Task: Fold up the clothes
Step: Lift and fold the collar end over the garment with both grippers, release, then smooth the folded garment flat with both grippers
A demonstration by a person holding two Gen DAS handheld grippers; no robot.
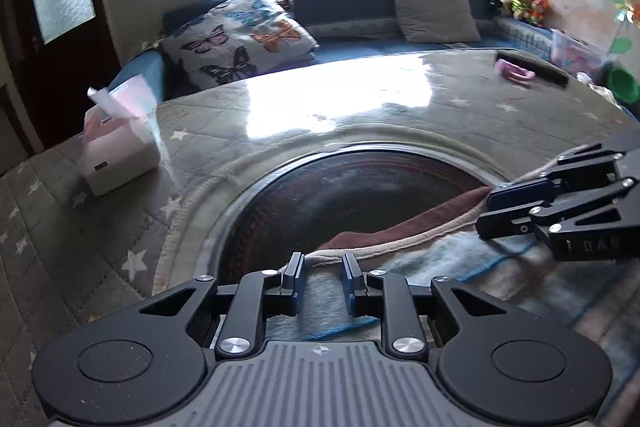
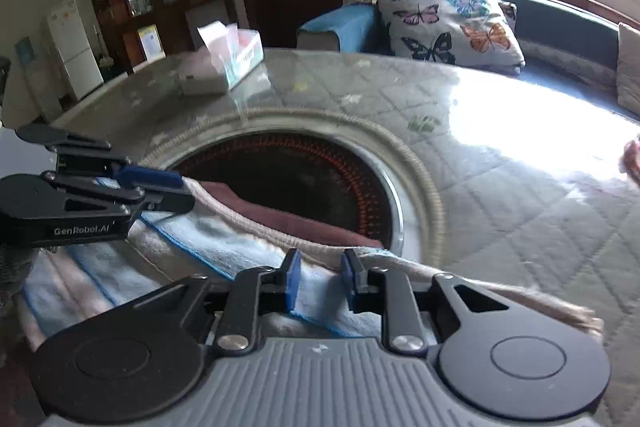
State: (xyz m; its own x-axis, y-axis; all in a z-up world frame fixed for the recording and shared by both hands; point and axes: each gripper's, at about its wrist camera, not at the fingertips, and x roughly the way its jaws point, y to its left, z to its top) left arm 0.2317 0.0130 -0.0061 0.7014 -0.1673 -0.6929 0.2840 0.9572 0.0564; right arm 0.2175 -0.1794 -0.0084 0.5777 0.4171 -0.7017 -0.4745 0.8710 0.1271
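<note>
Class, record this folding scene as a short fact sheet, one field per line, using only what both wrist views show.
Surface: quilted star-pattern table cover with a dark round centre
Garment: pale cloth with blue lines, maroon layer at its far edge
Left gripper: open, over the cloth
Right gripper: open, over the cloth edge
Nearby: tissue box, butterfly cushion

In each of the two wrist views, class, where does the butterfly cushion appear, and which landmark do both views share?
Left wrist view: the butterfly cushion sits upper left of centre, on the blue sofa behind the table.
Right wrist view: the butterfly cushion sits upper right, below the window's left end.
Shared landmark: the dark round inset in the table, with the folded cloth's edge lying over it.
</note>
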